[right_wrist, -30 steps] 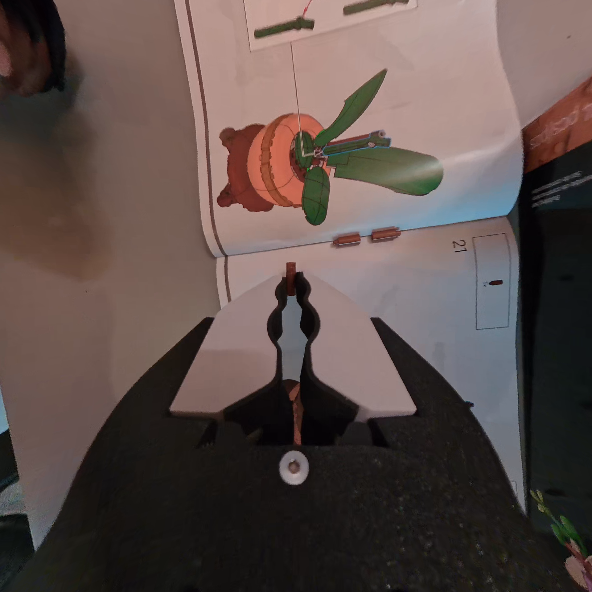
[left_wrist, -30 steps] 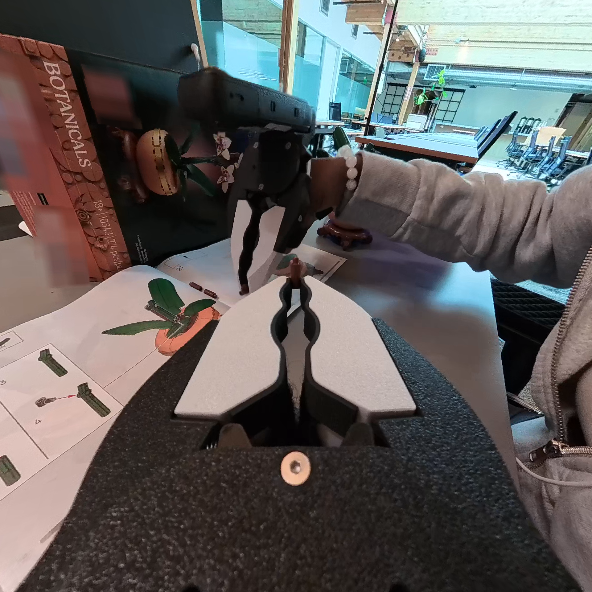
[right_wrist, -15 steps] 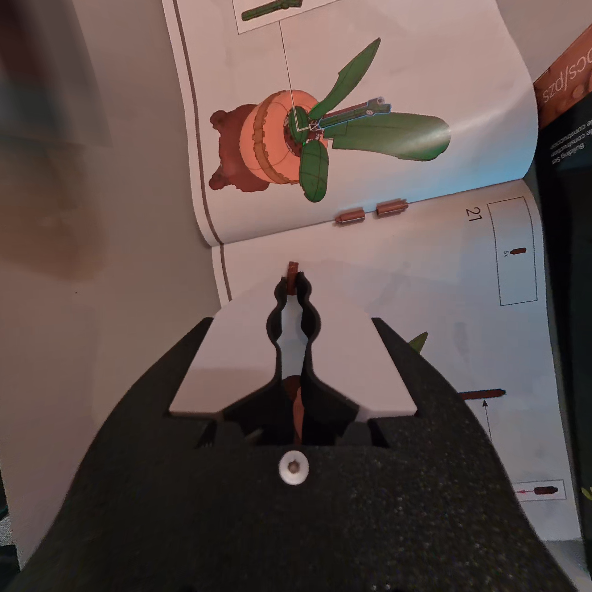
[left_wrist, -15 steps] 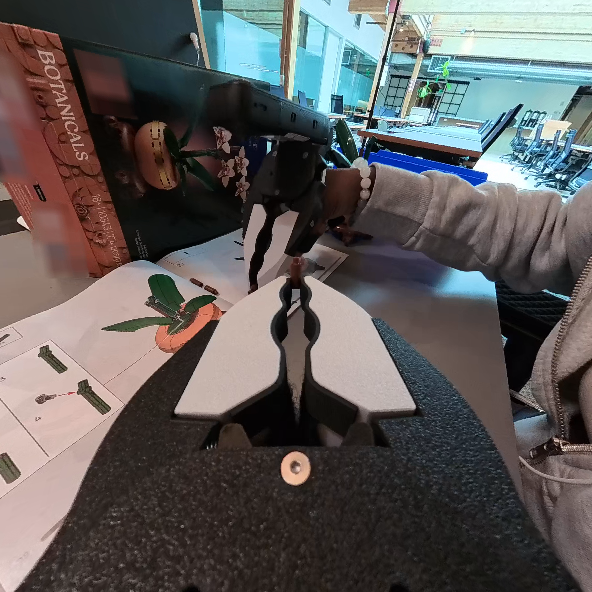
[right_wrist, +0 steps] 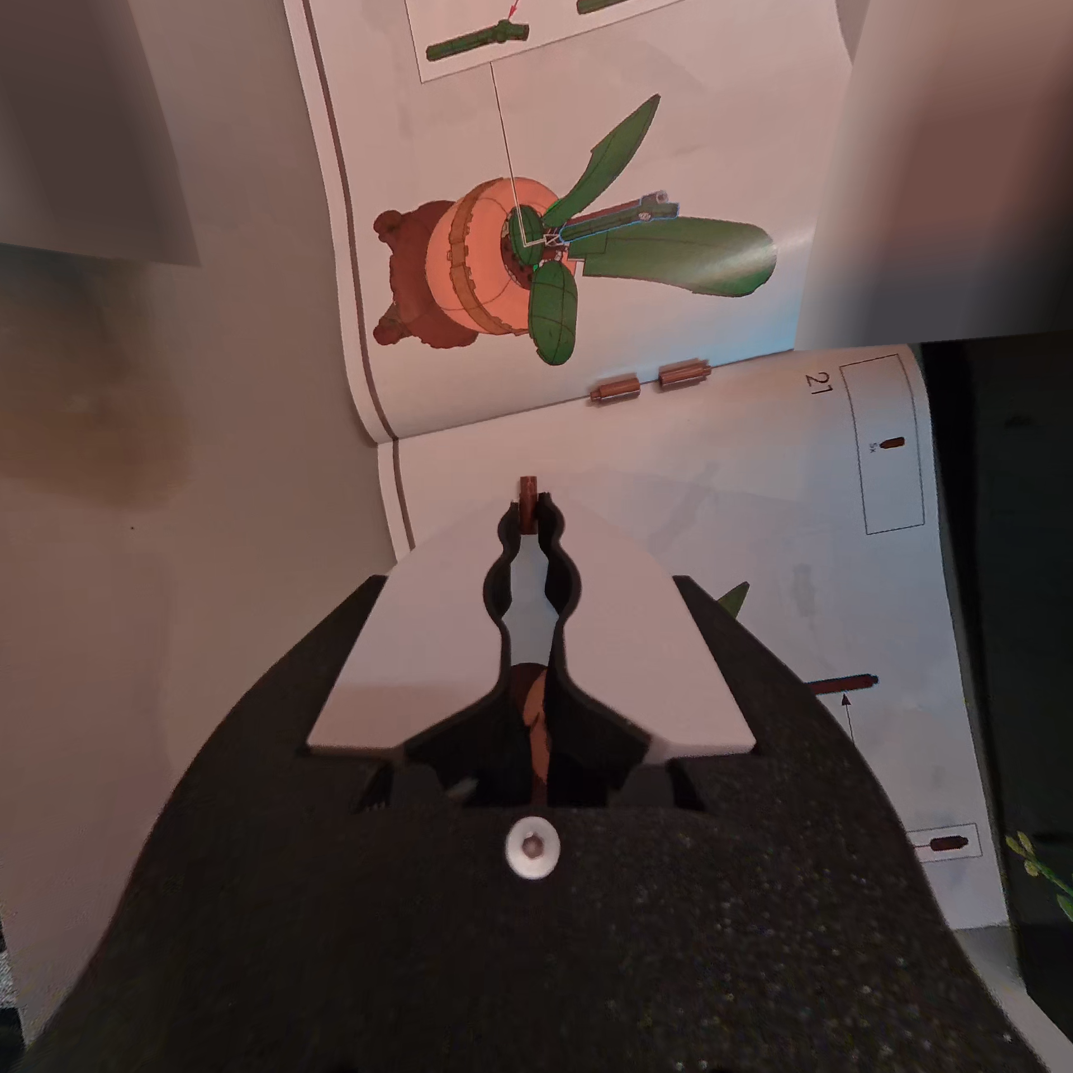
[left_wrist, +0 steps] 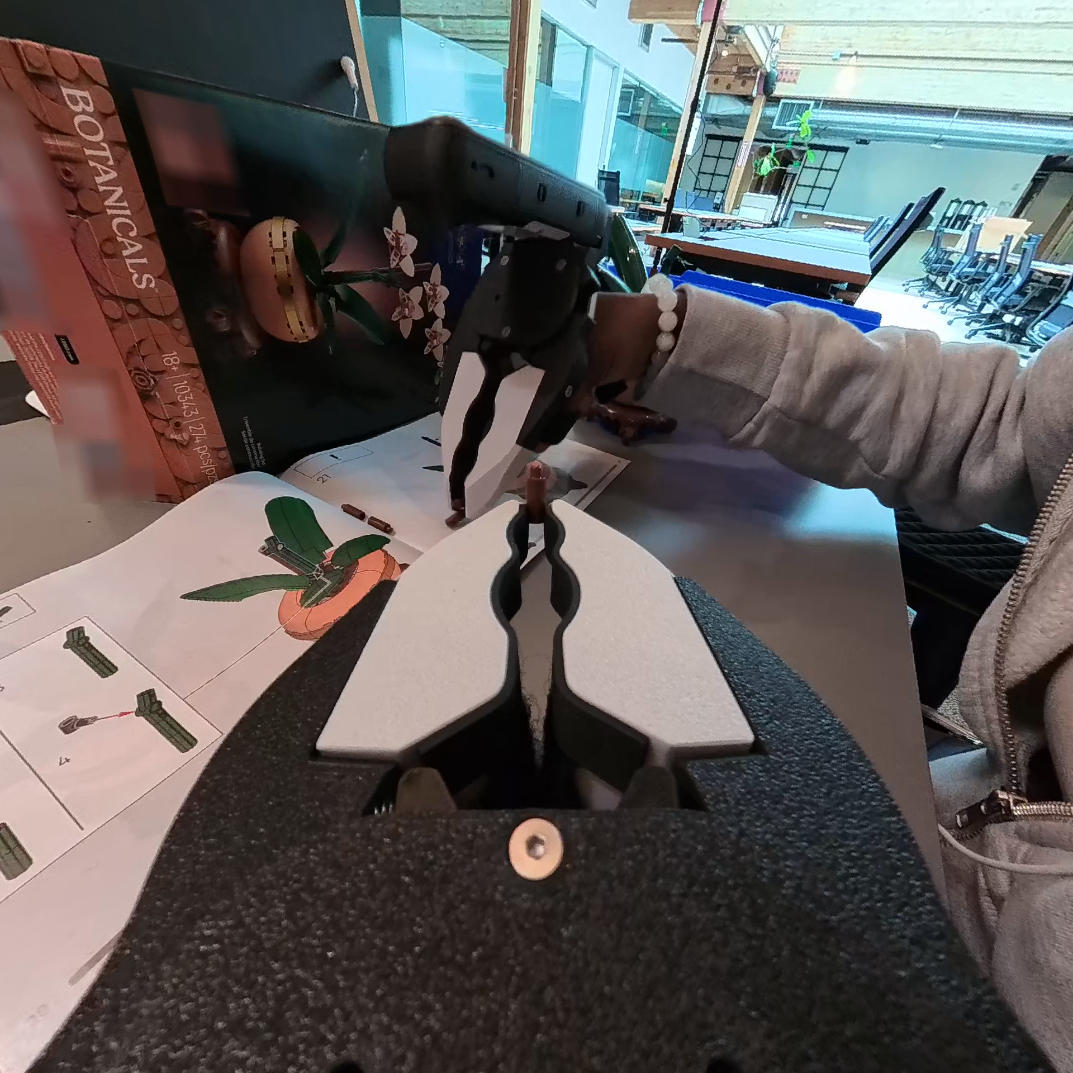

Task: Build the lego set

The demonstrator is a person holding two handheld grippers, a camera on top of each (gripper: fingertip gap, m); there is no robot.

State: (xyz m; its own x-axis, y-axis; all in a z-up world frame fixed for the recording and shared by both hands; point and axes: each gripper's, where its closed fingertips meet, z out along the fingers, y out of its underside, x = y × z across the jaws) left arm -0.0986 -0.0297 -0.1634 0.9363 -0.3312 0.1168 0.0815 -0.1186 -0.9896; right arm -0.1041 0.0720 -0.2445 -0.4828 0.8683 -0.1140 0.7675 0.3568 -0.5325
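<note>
Since half a second ago the right gripper [left_wrist: 458, 514] has dropped lower over the booklet, its tips now close above the page, while the left gripper [left_wrist: 535, 511] has kept its place. Nearest, the left gripper's jaws are pinched narrow on a small brown pin [left_wrist: 535, 486] that stands upright out of the tips. Just beyond it, the right gripper points steeply down, held from the right by a hand [left_wrist: 618, 342] with a white bead bracelet [left_wrist: 665, 316] and a grey sleeve [left_wrist: 842, 400]; its jaws are likewise closed on a second brown pin [right_wrist: 529, 504], which pokes out past the tips over the open instruction booklet [right_wrist: 668, 493]. Two loose brown pins [right_wrist: 650, 383] lie end to end in the booklet's centre fold, just ahead of that gripper. The booklet lies flat on the grey table [left_wrist: 755, 580]. Behind the right gripper, partly hidden by it, the set's box [left_wrist: 174, 290] stands upright at the booklet's far edge. A dark brown built piece [left_wrist: 630, 415] sits on the table below the wrist. Farther off are office tables and chairs [left_wrist: 987, 273].
</note>
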